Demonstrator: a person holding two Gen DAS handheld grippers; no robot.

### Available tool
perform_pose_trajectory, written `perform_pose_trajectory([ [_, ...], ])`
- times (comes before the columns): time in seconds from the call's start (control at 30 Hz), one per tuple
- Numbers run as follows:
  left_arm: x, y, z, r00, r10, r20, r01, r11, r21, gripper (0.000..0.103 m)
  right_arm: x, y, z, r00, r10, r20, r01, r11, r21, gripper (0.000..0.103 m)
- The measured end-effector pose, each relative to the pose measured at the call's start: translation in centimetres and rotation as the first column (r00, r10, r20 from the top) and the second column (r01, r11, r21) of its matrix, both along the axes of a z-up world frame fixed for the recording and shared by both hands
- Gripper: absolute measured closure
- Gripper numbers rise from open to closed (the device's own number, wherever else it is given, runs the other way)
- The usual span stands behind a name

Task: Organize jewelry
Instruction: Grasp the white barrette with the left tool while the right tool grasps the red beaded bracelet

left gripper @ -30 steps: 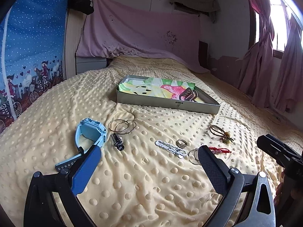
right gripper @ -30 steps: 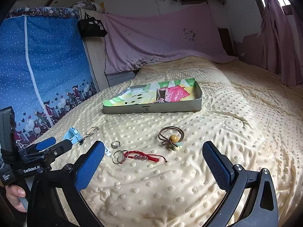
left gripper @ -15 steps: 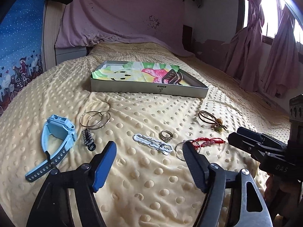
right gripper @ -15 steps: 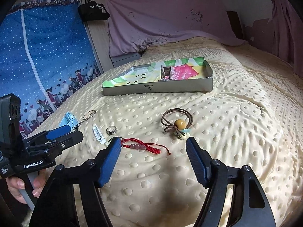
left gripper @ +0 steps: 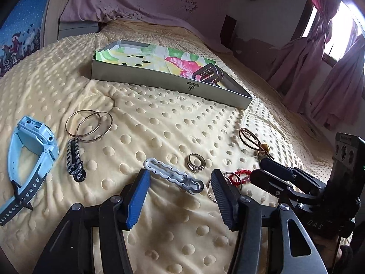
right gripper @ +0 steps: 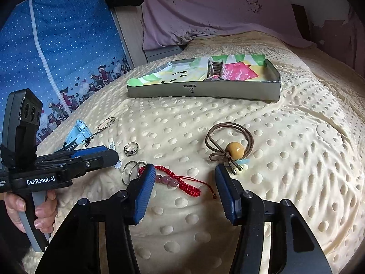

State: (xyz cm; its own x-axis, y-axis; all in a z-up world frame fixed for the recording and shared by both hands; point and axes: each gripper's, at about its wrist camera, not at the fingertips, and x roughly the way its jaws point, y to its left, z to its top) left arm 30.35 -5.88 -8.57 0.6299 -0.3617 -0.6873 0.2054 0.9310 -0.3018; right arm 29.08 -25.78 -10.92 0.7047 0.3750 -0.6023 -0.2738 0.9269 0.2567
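Closing over the yellow bedspread (left gripper: 159,235), the left gripper (left gripper: 180,180) has the white hair clip (left gripper: 173,178) between its 2 half-spread fingers, untouched, with the silver ring (left gripper: 196,163) just beyond and the box (left gripper: 159,80) far ahead. Seen from the right wrist, the right gripper (right gripper: 184,178) is also closing, half-spread, its fingers either side of the red beaded bracelet (right gripper: 175,181) without pressing it; the brown hair tie (right gripper: 230,146) lies just past the right finger.

bed (left gripper: 159,123): yellow dotted blanket | headboard (right gripper: 205,11): mauve sheet | window (left gripper: 340,29): bright, pink curtains (left gripper: 337,80)
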Motion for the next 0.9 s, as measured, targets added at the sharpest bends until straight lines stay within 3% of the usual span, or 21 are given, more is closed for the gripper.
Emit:
perform_pose_trajectory([
  [0.3,0.4,-0.2,-0.4,0.999,0.028,-0.031,-0.026,0.999,0.039,0.071,0.6,0.7,-0.5,0.998,0.053,-0.019,-0.053,0.999,-0.008,0.054],
  [0.37,0.3,0.0,-0.5,0.999,0.029,-0.036,-0.027,0.999,0.040,0.076,0.5,0.8,-0.6,0.998,0.058,-0.022,-0.058,0.998,-0.010,0.061],
  [0.43,0.4,0.1,-0.5,0.999,0.031,-0.040,-0.029,0.999,0.043,0.082,0.3,0.7,-0.7,0.997,0.066,-0.026,-0.066,0.998,-0.006,0.062],
  [0.63,0.5,0.5,-0.6,0.998,0.030,-0.046,-0.029,0.999,0.037,0.087,0.0,0.8,-0.8,0.996,0.079,-0.038,-0.080,0.996,-0.028,0.072],
  [0.7,0.4,0.5,-0.6,0.999,0.031,-0.044,-0.029,0.999,0.034,0.087,-0.2,0.8,-0.8,0.996,0.079,-0.037,-0.080,0.996,-0.034,0.084],
  [0.8,0.2,0.6,-0.5,0.999,0.025,-0.037,-0.025,0.999,0.021,0.088,-0.5,0.8,-0.7,0.997,0.076,-0.034,-0.077,0.996,-0.036,0.094],
  [0.9,-0.3,0.6,-0.3,0.999,0.019,-0.025,-0.019,1.000,0.010,0.088,-1.0,0.7,-0.5,0.997,0.075,-0.017,-0.076,0.996,-0.039,0.094],
])
